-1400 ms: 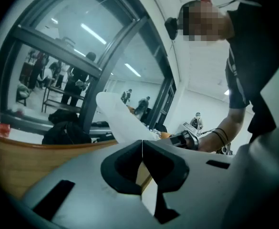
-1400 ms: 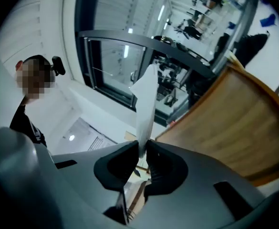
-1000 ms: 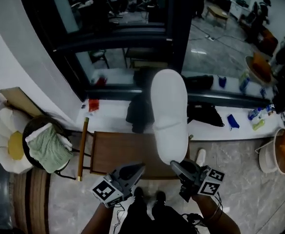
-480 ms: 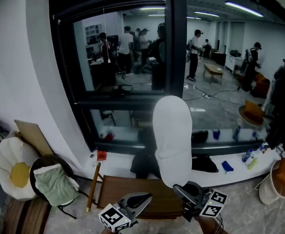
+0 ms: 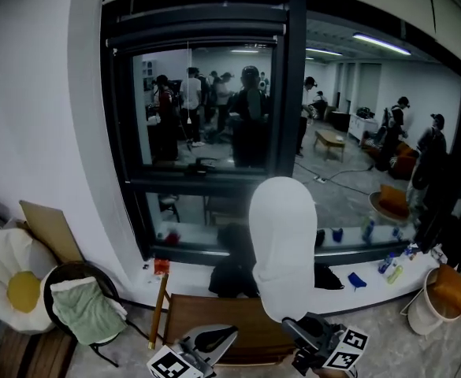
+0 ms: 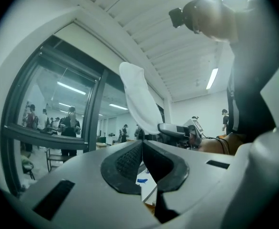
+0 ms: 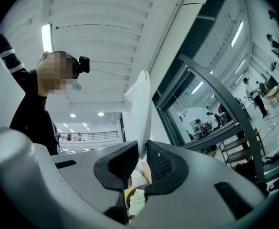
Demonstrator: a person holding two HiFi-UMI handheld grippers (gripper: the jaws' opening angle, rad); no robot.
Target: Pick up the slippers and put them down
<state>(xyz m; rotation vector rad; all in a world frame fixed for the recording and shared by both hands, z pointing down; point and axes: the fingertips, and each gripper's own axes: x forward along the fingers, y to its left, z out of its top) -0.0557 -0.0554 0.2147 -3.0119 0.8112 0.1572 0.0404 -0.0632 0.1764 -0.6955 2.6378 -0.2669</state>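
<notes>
A white slipper (image 5: 283, 242) stands on end in the middle of the head view, in front of the window. My right gripper (image 5: 291, 326) is shut on its lower end from below. In the right gripper view the slipper (image 7: 140, 106) rises edge-on from between the closed pads of that gripper (image 7: 141, 154). My left gripper (image 5: 228, 334) sits low, to the left of the slipper and apart from it. Its jaws meet with nothing between them (image 6: 142, 144). From the left gripper view the slipper (image 6: 138, 99) and the right gripper (image 6: 177, 129) show ahead. No second slipper is in view.
A brown wooden table (image 5: 206, 317) lies below the grippers. A chair with a green cloth (image 5: 84, 312) and a flower-shaped cushion (image 5: 9, 286) stand at the left. A white sill (image 5: 191, 278) holds dark clothes. A pale bucket (image 5: 429, 309) is at the right. People move behind the window.
Both grippers have risen, the right one carrying the slipper up with it. The head view has tilted up from the floor to the window.
</notes>
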